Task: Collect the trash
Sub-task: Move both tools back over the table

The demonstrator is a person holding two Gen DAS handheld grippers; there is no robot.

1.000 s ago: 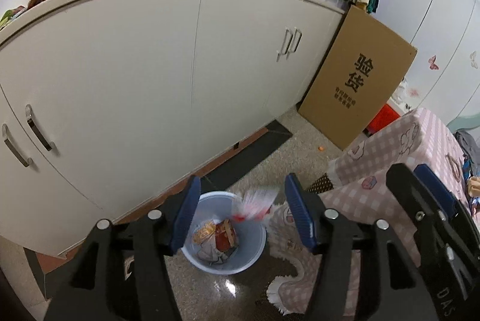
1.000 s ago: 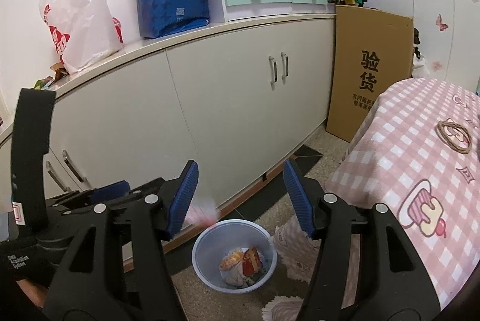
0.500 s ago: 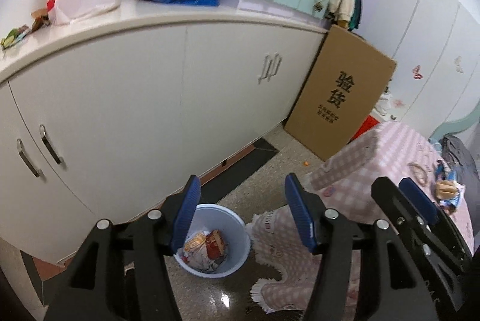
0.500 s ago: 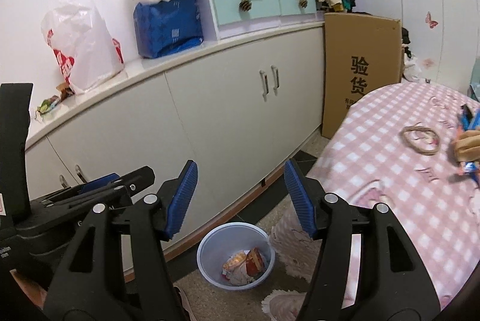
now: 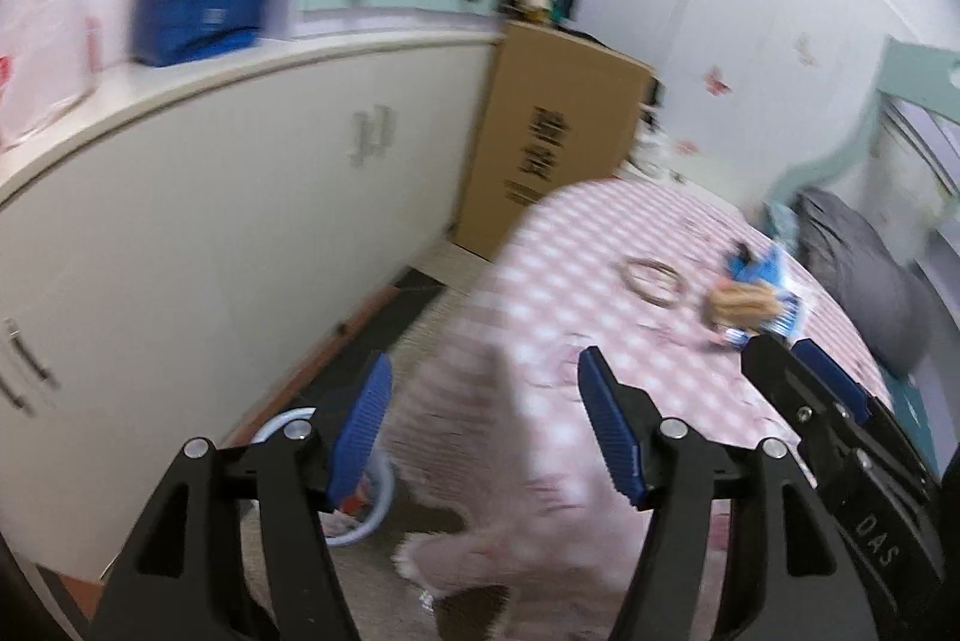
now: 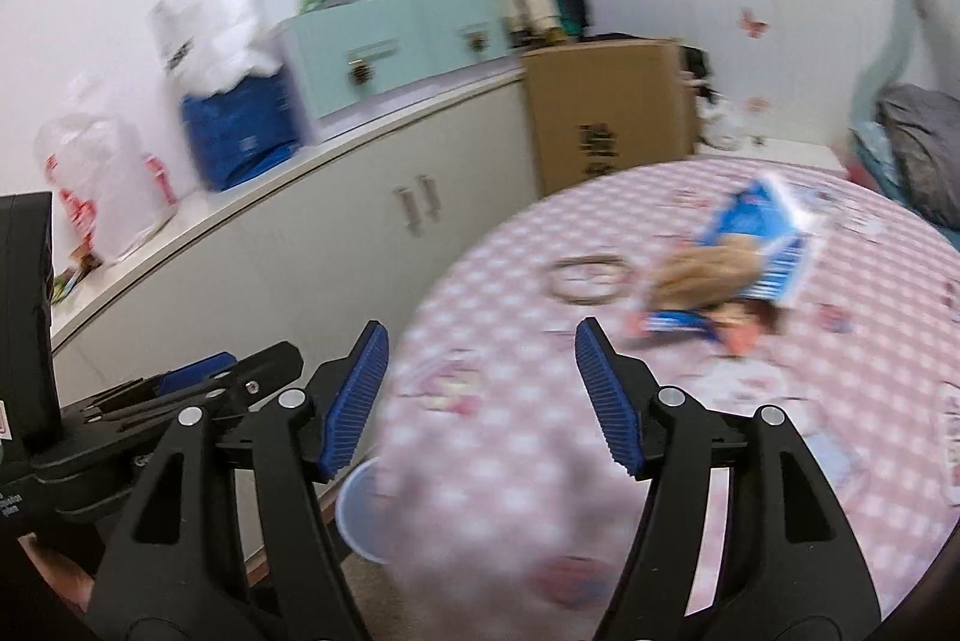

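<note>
Here both frames are smeared by motion. The left gripper point(image 5: 483, 425) is standing wide with nothing between its blue pads point(image 5: 609, 425); its jaws have just been opening further. The right gripper point(image 6: 477, 395) is likewise gaping and empty, its jaws also having just been widening. In the left wrist view the right gripper is showing at the lower right edge, just beside the left one.

The remaining trash, a blue and white wrapper point(image 6: 759, 236) with something tan point(image 6: 708, 275) lying against it, is resting on the table covered in a pink checked cloth point(image 6: 600, 437), well ahead of both grippers. A ring of thin loops point(image 6: 591, 278) is lying just beside it on the cloth. In the left wrist view the same wrapper point(image 5: 762, 275) is sitting toward the far right of the table.

The pale blue bin point(image 6: 357, 509) is sitting on the floor between the table edge and the white cabinets point(image 5: 210, 233), partly hidden behind the left jaw in each view. A cardboard box point(image 5: 555, 137) is leaning against the cabinet end.
</note>
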